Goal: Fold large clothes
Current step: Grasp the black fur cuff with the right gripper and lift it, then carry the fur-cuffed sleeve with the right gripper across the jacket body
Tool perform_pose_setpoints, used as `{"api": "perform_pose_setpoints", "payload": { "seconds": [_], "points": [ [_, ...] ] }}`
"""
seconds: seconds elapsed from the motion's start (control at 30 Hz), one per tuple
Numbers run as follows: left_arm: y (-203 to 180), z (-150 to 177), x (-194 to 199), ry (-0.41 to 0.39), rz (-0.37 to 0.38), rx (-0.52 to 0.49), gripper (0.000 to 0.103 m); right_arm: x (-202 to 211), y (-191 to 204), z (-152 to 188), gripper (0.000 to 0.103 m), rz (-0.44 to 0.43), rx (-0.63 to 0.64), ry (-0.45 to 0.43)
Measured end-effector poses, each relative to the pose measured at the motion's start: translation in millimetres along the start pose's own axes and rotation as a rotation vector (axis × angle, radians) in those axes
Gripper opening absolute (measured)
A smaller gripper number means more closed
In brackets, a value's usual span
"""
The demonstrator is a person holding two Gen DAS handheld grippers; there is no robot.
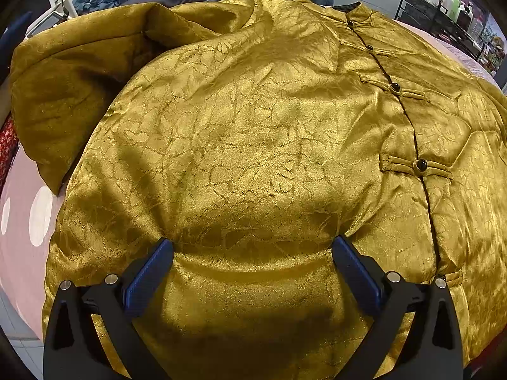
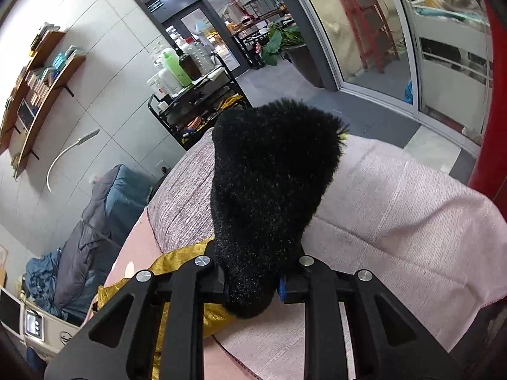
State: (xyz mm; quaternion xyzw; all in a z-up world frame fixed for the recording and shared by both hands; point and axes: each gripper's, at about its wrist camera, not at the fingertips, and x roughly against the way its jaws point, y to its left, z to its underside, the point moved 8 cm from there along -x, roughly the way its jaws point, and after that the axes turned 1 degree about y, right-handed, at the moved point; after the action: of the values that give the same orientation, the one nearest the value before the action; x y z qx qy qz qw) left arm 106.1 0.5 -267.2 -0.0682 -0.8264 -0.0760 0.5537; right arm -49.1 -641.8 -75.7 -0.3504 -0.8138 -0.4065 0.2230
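Spreading ahead of the wide-open, empty left gripper (image 1: 253,250) lies one gold jacket (image 1: 253,133) with five visible buttons right of the jaws. The right gripper (image 2: 252,280) is clamped on the jacket's black fleecy lining (image 2: 269,190), pink bedspread (image 2: 396,205) open beyond.

Bedroom-like room: bed (image 2: 396,196), bookshelves (image 2: 41,76), bottle cart (image 2: 193,101).

A bed (image 1: 19,237) covered in pink fabric with white dots is carrying everything here. A gold brocade jacket (image 1: 253,145) is lying spread across it, front up, one sleeve (image 1: 63,95) folding back over the body on the left. In the right wrist view a pale woven cover (image 2: 396,209) is lying over the bed, and a dark grey and blue quilt (image 2: 95,237) is lying heaped at its far end.
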Motion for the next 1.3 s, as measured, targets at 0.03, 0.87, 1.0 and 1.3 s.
{"api": "perform_pose_setpoints", "payload": {
  "seconds": [0.03,0.87,1.0,1.3],
  "points": [
    [0,0,0,-0.003,-0.001,0.000,0.098,1,3,0,0.024,0.001,0.018,-0.005],
    [4,2,2,-0.008,0.001,-0.004,0.098,-23,-54,49,0.055,0.065,-0.094,0.081],
    [3,2,2,-0.004,0.003,-0.006,0.098,-19,-44,47,0.035,0.064,-0.035,0.049],
    [4,3,2,-0.019,0.004,-0.006,0.098,11,30,26,0.023,0.050,0.161,-0.070]
  ]
}}
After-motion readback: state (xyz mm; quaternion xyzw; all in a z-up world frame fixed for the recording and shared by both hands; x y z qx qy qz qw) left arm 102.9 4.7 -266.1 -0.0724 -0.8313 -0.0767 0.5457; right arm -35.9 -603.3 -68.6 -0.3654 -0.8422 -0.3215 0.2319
